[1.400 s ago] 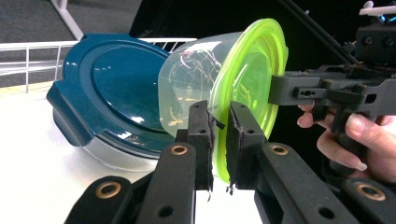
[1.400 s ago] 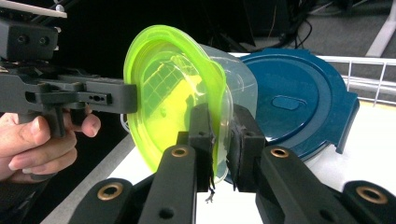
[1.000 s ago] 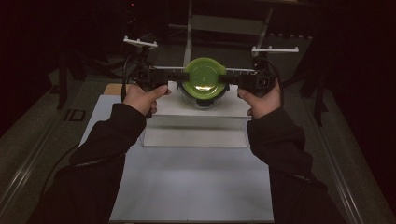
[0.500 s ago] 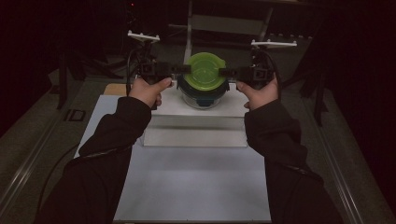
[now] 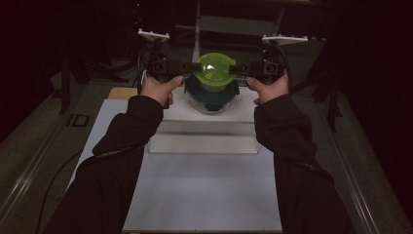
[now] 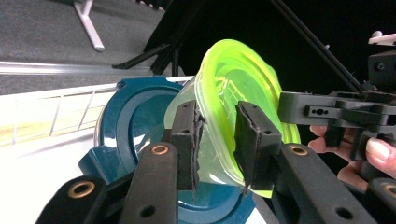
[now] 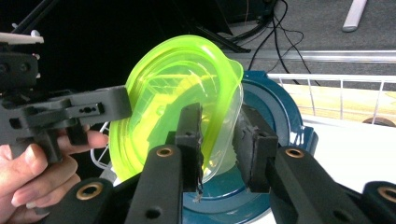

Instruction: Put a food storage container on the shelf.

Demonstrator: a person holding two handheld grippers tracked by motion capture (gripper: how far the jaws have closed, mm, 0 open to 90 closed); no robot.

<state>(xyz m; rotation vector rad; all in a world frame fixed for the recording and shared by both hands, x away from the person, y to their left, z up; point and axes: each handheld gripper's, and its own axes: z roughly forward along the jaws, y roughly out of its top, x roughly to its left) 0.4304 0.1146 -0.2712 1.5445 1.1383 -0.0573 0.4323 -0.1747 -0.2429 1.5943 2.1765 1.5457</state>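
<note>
From the high view, a person stands at the near side of the counter [image 5: 204,195], a white sheet covering it, with a raised white platform [image 5: 204,126] at its far end. Both dark sleeves reach forward; the left gripper [image 5: 191,66] and right gripper [image 5: 237,68] meet at a lime-green lid [image 5: 214,72] held above a dark blue container [image 5: 210,92] that sits on the platform. That view does not resolve how the fingers sit on the lid.

The gripper views settle it. In the left gripper view, the left gripper [image 6: 218,140] has its two black fingers [image 6: 187,140] clenched on the lid's [image 6: 238,88] rim, one pad on each face, the gap between them narrow. The right gripper [image 6: 327,109] shows farther off at the right, with a hand behind it. In the right gripper view, the right gripper [image 7: 219,144] grips the opposite rim of the lid [image 7: 177,88] the same way, fingers [image 7: 189,140] pressed to either face. The left gripper [image 7: 79,109] shows at the left.

The lid is translucent, glossy plastic, rounded, with a raised lip and moulded ridges. It stands tilted, apart from the container. The blue container [image 6: 135,126] is opaque with a thick ringed rim [image 7: 275,116] and side tabs. The pads of the fingers look rough and worn. A white wire rack [image 7: 345,93] lies beyond the container.
</note>
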